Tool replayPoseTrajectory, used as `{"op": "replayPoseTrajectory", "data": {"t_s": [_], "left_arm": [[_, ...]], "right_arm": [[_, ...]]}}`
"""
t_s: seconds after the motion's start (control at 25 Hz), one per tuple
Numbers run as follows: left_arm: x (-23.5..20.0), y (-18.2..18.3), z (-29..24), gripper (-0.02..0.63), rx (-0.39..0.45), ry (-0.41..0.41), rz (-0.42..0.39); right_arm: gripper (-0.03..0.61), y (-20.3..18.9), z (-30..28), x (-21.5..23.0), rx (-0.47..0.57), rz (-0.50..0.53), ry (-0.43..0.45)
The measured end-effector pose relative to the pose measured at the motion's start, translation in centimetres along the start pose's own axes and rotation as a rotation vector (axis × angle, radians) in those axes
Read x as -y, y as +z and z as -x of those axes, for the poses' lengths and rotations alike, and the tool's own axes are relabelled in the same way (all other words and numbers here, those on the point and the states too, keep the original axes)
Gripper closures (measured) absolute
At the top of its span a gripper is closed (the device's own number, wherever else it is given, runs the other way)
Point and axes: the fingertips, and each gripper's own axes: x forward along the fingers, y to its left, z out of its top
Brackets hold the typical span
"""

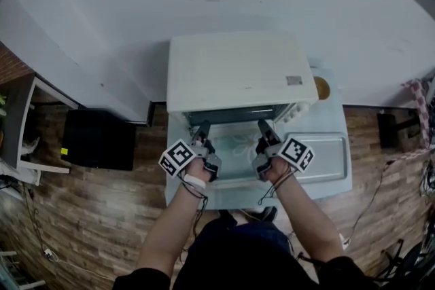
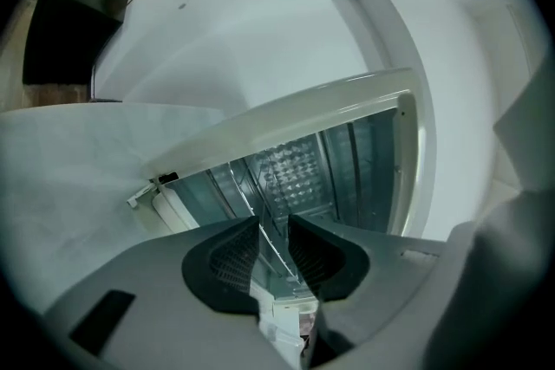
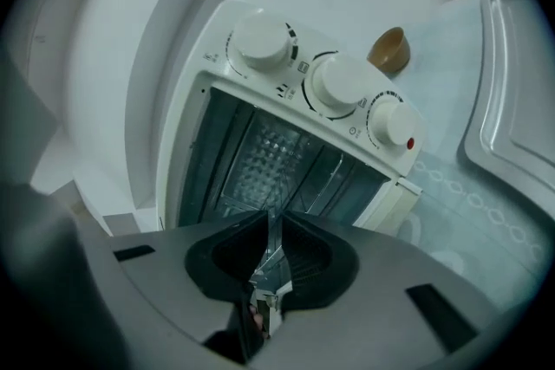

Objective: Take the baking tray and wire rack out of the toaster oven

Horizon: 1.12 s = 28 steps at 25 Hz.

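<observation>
Both tools are at the mouth of the white box-shaped metal toaster oven (image 1: 238, 71), above its lowered glass door (image 1: 234, 173). The left gripper (image 2: 273, 249) has its jaws a little apart, with one thin bright wire running through the gap and clear space beside it. The right gripper (image 3: 271, 254) shows a narrower slit with a metal sliver in it, and neither pair of pads is seen clamping. The thin chromed wire rack (image 3: 331, 180) appears to sit inside the cavity. The shallow silver rectangular baking tray (image 1: 326, 156) already lies on the table, just right of the door. Hazards: closing on a single round wire gives only a small contact line, so the rack may pivot or slip out of the ribbed black pads. Unequal pull from the two sides would likely skew the rack in its side rails and jam it. A rack dropped on exit would strike the glass door, and a wide swing to the right could hit the tray or the small brown bowl (image 1: 321, 87) beside the oven. Materials: the oven shell is smooth painted metal, the rear wall is dimpled and reflective, and the three round white knobs (image 3: 338, 82) look like plastic. The patterned pale tablecloth (image 3: 486, 212) is soft — it could drag under a sliding tray.
</observation>
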Motion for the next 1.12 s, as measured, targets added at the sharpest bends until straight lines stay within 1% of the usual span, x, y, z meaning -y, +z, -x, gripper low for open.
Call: {"op": "replayPoseTrajectory", "data": {"t_s": [0.16,0.2,0.28,0.44,0.56,0.76,0.92,1.04,1.12], "left_arm": [[-1.8,0.1,-1.7,0.512,-0.003,0.028,0.039],[-2.0,0.2,-2.1,0.505,0.002,0.024,0.043],[-2.2,0.7,-3.0,0.488,0.017,0.009,0.047],[-2.8,1.5,-4.2,0.476,0.052,0.004,0.074],[-3.2,1.6,-5.1,0.476,0.063,0.011,0.090],[-3.8,1.7,-6.3,0.476,0.075,0.024,0.081],[-4.2,1.8,-6.9,0.476,0.087,0.029,0.096],[-4.1,2.1,-6.9,0.489,0.095,0.033,0.080],[-3.8,2.2,-6.5,0.525,0.101,0.031,0.067]], "right_arm": [[0.499,-0.4,-1.8,2.4,0.021,-0.102,-0.053],[0.482,-0.4,-2.1,3.0,0.028,-0.124,-0.063],[0.446,-0.3,-3.1,4.0,0.042,-0.157,-0.066],[0.419,0.4,-4.9,5.4,0.071,-0.197,-0.072],[0.420,1.3,-6.1,6.1,0.101,-0.212,-0.075],[0.433,2.1,-7.4,6.9,0.128,-0.201,-0.093],[0.461,2.4,-7.8,7.3,0.138,-0.184,-0.088],[0.466,2.2,-7.4,7.3,0.133,-0.175,-0.105],[0.486,2.1,-7.0,7.1,0.133,-0.164,-0.092]]}}
